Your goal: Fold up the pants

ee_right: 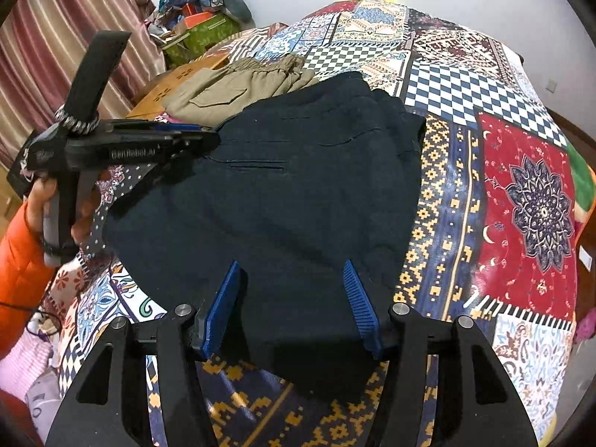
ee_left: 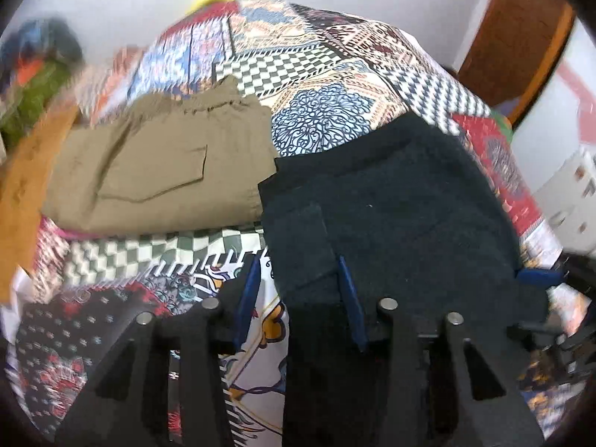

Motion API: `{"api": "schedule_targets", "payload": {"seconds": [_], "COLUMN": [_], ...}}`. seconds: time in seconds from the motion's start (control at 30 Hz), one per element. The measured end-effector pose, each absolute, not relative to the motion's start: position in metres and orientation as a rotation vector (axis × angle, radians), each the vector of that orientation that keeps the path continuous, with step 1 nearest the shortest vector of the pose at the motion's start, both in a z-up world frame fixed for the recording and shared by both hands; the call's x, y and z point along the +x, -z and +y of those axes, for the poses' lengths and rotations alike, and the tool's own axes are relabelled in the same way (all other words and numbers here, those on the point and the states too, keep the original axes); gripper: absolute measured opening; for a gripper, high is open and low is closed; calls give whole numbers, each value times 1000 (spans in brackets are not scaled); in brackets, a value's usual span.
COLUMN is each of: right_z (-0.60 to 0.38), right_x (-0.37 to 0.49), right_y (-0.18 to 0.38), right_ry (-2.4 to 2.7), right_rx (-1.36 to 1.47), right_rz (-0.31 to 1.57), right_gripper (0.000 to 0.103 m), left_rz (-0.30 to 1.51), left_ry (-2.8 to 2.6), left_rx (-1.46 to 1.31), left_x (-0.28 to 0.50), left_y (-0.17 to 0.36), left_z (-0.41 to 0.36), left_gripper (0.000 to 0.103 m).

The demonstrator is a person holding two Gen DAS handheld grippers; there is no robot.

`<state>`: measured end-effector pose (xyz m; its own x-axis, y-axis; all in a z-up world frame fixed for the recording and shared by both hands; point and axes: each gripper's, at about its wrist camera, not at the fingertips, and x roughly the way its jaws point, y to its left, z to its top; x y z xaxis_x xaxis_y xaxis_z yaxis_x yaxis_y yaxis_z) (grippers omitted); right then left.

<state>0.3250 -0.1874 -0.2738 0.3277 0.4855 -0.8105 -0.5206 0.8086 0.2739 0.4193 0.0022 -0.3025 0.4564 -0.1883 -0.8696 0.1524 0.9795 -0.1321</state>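
Dark navy pants (ee_right: 298, 193) are lying folded on a patchwork bedspread (ee_right: 521, 193), forming a broad, roughly rectangular bundle. The fabric is looking thick and matte. A slit pocket opening (ee_right: 257, 165) is showing on the upper face, and further seam lines are running across the far portion. The far edge is bunching into soft folds; the near edge is lying over the orange-and-blue patterned strip of the bedspread. In the left wrist view the same pants (ee_left: 391, 201) are showing layered edges stepping along their left side.

The right gripper (ee_right: 294, 300) is hovering over the near edge of the pants, its blue-padded fingers spread wide and gripping nothing. The left gripper (ee_left: 301, 290) is likewise standing spread, one finger over the bedspread and the other over the dark cloth, with nothing pinched between them. From the right wrist view, the left gripper (ee_right: 208, 136) is reaching in at the pants' left edge, held by a hand (ee_right: 48, 205) in an orange sleeve; its tip is meeting the cloth's edge, though contact cannot be confirmed.

Khaki pants (ee_left: 160, 171) are lying folded just beyond and left of the navy pair, with a patch pocket facing up and an elastic waistband gathering at the far end. The two garments are overlapping or touching at one corner.
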Motion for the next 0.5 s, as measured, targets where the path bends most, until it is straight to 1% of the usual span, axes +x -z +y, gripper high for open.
{"api": "schedule_targets", "payload": {"seconds": [0.03, 0.1, 0.27, 0.3, 0.37, 0.4, 0.5], "right_z": [-188, -191, -208, -209, -211, -210, -203], "right_x": [323, 320, 313, 313, 312, 312, 310], "right_y": [271, 263, 244, 241, 241, 243, 260], "right_ry": [-657, -655, -636, -633, -629, -626, -594], "right_rx": [-44, -39, 33, 38, 41, 38, -5], "right_rz": [1045, 1030, 988, 982, 977, 983, 1023], "right_gripper": [53, 53, 55, 55, 55, 55, 55], "left_rz": [1081, 1068, 1014, 1009, 1001, 1001, 1021], "left_ry": [222, 225, 208, 218, 246, 256, 191], "left_rx": [-95, -106, -31, -38, -63, -69, 15], "left_x": [419, 413, 377, 369, 357, 350, 337], "left_y": [300, 294, 265, 260, 256, 257, 274], "left_z": [11, 15, 11, 11, 9, 7, -1], "left_gripper": [44, 44, 44, 45, 53, 61, 61]}}
